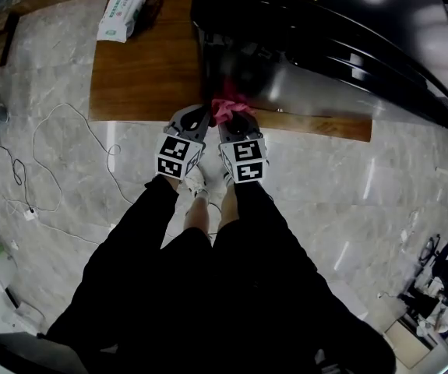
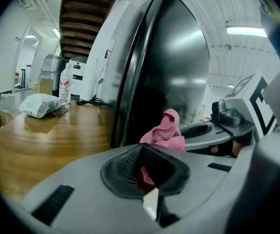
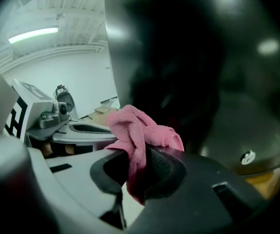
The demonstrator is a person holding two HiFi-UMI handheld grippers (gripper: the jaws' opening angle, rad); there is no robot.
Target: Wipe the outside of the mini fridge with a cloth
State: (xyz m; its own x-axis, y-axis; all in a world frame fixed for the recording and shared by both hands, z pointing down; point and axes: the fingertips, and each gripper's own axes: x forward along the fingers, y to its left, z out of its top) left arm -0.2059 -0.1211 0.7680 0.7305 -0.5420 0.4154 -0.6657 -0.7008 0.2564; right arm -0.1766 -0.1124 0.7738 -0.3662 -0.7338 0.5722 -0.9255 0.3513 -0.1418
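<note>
Right gripper (image 3: 142, 168) pinches cloth (image 3: 139, 126) beside mini fridge (image 3: 203, 57).

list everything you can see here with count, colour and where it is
mini fridge: one, glossy black, on the wooden table
wooden table: one, brown, ahead of the person
pink cloth: one, bunched at the fridge's front
wipes pack: one, white and green, table's far left
plastic bottle: one, clear, beside the wipes pack
cables: a few, white and black, on the floor, left
floor: grey, marble-look
legs: two, black trousers
left gripper: grey, pink strip between its jaws
right gripper: grey, shut on the pink cloth
</note>
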